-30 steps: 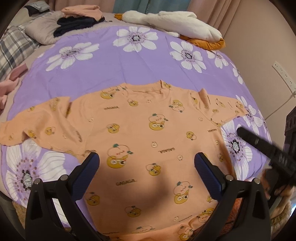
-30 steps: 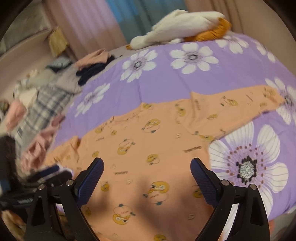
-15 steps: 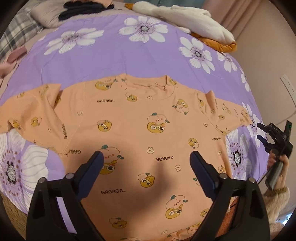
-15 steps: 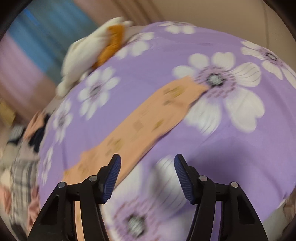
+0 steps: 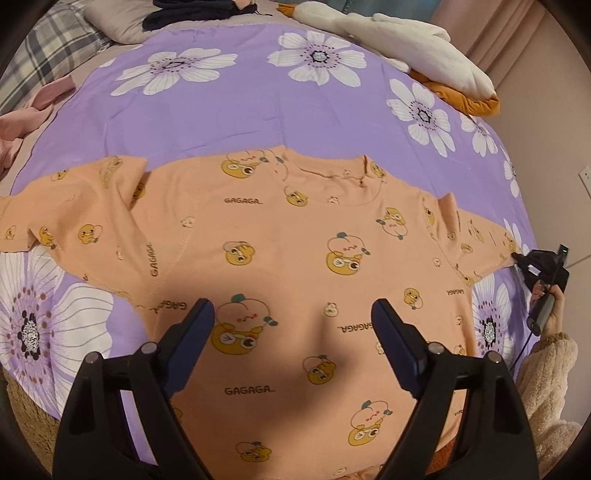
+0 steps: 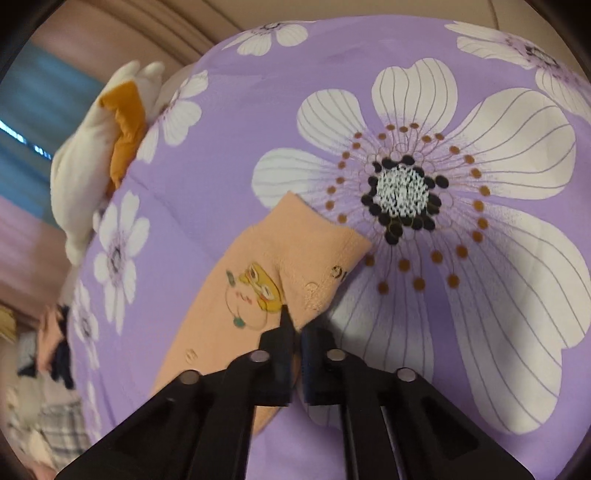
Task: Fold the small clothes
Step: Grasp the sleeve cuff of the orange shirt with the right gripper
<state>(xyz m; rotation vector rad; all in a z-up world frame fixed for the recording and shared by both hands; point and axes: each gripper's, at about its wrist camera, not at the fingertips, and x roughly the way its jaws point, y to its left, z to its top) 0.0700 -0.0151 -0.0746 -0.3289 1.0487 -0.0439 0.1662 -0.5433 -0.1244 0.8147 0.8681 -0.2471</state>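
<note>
A small orange long-sleeved shirt (image 5: pixel 295 258) with cartoon duck prints lies spread flat on a purple flowered bedspread (image 5: pixel 258 110), collar far from me, sleeves out to both sides. My left gripper (image 5: pixel 291 325) is open and empty, hovering above the shirt's lower body. My right gripper (image 6: pixel 297 332) is shut on the cuff end of the shirt's right sleeve (image 6: pixel 280 266); it also shows in the left wrist view (image 5: pixel 535 264) at the sleeve tip on the far right.
A white and orange plush toy (image 5: pixel 406 55) lies at the bed's far edge. Dark and pink clothes (image 5: pixel 192 11) and a plaid pillow (image 5: pixel 48 51) lie at the far left. A wall with an outlet (image 5: pixel 583 173) stands at the right.
My right gripper has swung right to the sleeve's end and shut on the cuff. My left gripper has moved slightly forward over the shirt and stays open.
</note>
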